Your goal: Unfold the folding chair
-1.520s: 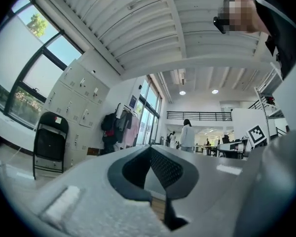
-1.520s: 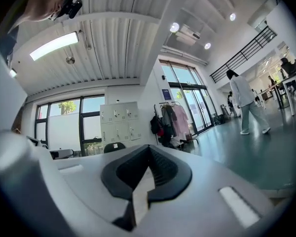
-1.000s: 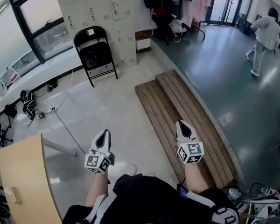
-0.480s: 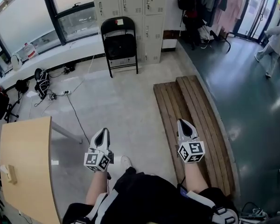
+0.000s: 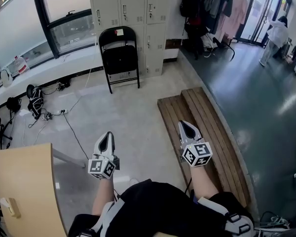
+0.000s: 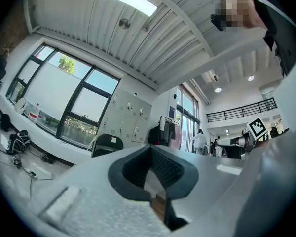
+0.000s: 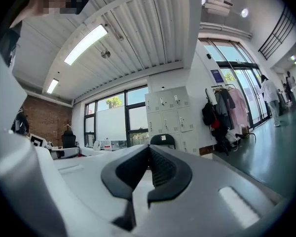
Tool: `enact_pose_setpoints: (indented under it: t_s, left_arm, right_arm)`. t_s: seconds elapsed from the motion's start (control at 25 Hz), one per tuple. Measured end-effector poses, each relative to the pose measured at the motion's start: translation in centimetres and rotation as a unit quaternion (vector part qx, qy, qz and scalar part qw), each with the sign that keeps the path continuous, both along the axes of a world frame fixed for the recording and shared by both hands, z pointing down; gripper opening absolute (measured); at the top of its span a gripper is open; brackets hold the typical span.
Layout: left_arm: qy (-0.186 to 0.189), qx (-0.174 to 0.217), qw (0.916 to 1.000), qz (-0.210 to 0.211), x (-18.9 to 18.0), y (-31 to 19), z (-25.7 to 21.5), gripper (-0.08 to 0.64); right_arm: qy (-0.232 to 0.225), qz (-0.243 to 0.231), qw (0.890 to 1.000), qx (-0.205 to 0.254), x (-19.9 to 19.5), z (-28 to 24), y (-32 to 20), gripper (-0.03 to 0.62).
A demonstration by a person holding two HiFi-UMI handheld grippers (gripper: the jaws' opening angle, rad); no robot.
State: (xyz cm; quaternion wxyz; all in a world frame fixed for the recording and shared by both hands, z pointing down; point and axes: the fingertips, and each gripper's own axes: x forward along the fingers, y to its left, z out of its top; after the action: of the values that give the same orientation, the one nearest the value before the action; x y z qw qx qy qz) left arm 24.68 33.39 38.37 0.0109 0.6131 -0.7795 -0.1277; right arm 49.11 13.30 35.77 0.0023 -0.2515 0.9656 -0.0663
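A black folding chair (image 5: 119, 58) stands on the floor against the grey lockers (image 5: 133, 9), with a white tag on its backrest. It is far ahead of both grippers. My left gripper (image 5: 107, 138) is shut and empty, held out level over the pale floor. My right gripper (image 5: 187, 128) is also shut and empty, above the near end of the wooden slats. The chair shows small beyond the shut jaws in the left gripper view (image 6: 107, 144) and in the right gripper view (image 7: 163, 140).
A low platform of wooden slats (image 5: 207, 132) runs along the right, beside dark green flooring. A pale wooden tabletop (image 5: 24, 191) is at the near left. Bags and cables (image 5: 37, 105) lie under the window ledge. Hung clothes (image 5: 212, 9) and a person (image 5: 275, 33) are at the back right.
The view has swung and moved forward, so the chair now sits more centred and slightly nearer. Both grippers were carried along, still shut and empty.
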Motion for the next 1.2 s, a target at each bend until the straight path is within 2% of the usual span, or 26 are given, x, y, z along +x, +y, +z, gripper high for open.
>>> enact_pose_setpoints:
  t_s: [0.16, 0.28, 0.48, 0.6, 0.8, 1.0, 1.2]
  left_arm:
    - [0.017, 0.005, 0.9998, 0.005, -3.9, 0.5, 0.5, -0.002]
    - [0.008, -0.001, 0.9999, 0.008, -6.1, 0.9, 0.5, -0.002]
    - [0.004, -0.011, 0.9999, -0.012, -10.5, 2.8, 1.1, -0.002]
    - [0.02, -0.015, 0.9993, -0.029, -12.7, 3.7, 2.1, -0.002]
    - [0.034, -0.02, 0.9985, -0.037, -14.8, 2.9, 3.4, -0.002]
    - [0.029, -0.016, 0.9984, -0.046, -17.1, -0.2, 3.3, -0.002]
    - [0.027, -0.011, 0.9978, -0.06, -20.9, -4.5, 2.0, -0.002]
  right_arm:
    - [0.024, -0.022, 0.999, 0.02, -6.3, 0.9, 0.3, 0.005]
    - [0.063, -0.021, 0.997, 0.046, -10.6, 2.3, 0.6, 0.005]
    - [0.056, -0.053, 0.997, 0.03, -17.2, 3.6, 1.9, 0.005]
    - [0.06, -0.065, 0.996, 0.031, -19.5, 3.9, 2.1, 0.005]
    - [0.068, -0.054, 0.995, 0.045, -21.3, 4.3, 0.3, 0.005]
    - [0.048, -0.059, 0.997, 0.03, -24.0, 4.1, -3.8, 0.005]
    - [0.042, -0.072, 0.996, 0.032, -29.1, 3.4, -9.2, 0.005]
